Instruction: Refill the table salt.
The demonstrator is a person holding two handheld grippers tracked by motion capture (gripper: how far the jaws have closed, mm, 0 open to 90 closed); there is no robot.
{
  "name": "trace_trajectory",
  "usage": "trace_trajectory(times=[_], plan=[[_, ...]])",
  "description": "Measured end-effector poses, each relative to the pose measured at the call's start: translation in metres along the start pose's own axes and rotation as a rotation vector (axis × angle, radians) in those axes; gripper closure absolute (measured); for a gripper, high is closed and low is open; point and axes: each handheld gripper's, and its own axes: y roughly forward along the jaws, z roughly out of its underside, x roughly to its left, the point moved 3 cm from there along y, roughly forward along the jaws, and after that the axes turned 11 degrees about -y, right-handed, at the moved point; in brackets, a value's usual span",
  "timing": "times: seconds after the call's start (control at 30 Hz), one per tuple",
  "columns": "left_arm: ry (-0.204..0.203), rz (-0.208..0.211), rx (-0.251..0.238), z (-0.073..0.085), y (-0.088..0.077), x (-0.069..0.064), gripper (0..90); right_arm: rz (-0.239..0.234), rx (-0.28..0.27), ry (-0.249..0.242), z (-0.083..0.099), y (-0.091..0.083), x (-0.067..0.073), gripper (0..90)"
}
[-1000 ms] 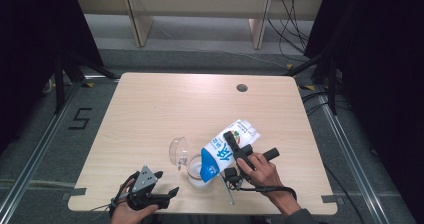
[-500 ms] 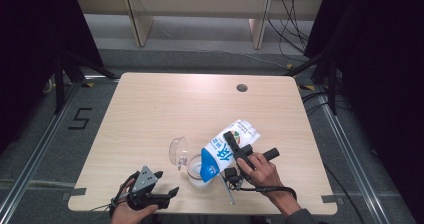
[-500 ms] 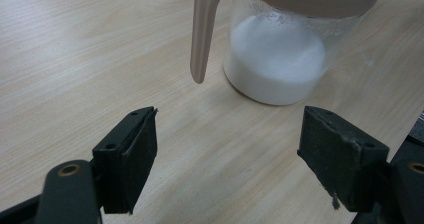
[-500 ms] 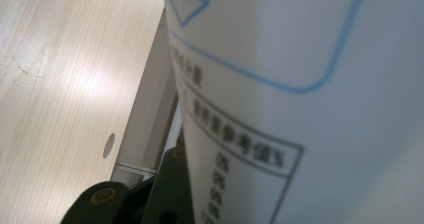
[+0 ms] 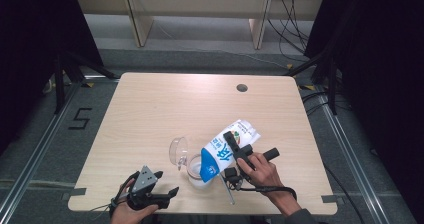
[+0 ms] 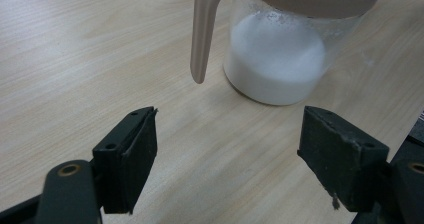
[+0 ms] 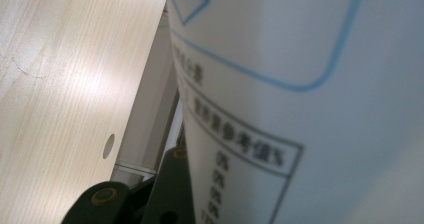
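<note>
Pouring is the step in hand. The right tongs [image 5: 235,149] are clamped across the body of a white-and-blue milk carton [image 5: 227,145], which is tipped over with its blue spout end [image 5: 206,164] down above the mouth of a clear jug [image 5: 196,170]. The jug stands near the front edge of the worktop [image 5: 165,104], at about six o'clock from the worktop's middle. In the left gripper view it already holds a layer of milk [image 6: 272,64] at the bottom; its beige handle [image 6: 200,34] hangs free on the near side, and its hinged lid [image 5: 177,150] stands open at ten o'clock from it.

The right hand [image 5: 260,170] lies behind the carton at four o'clock, wrist turned so the carton slopes down towards eight o'clock. The left tongs [image 5: 165,194] rest low at eight o'clock from the jug, jaws wide apart with nothing between them, aimed at the jug but clear of it.

Next, I'd judge, the carton wants holding steady over the mouth until enough has run out, then rolling back upright without clipping the rim; the left tongs could brace the jug.
</note>
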Motion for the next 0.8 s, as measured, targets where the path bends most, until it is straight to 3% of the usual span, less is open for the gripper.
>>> trace_trajectory(times=[0.8], plan=[[0.002, 0.000, 0.000, -0.0001, -0.0001, 0.0001, 22.9, -0.003, 0.005, 0.010, -0.0001, -0.0009, 0.0008, 75.9]])
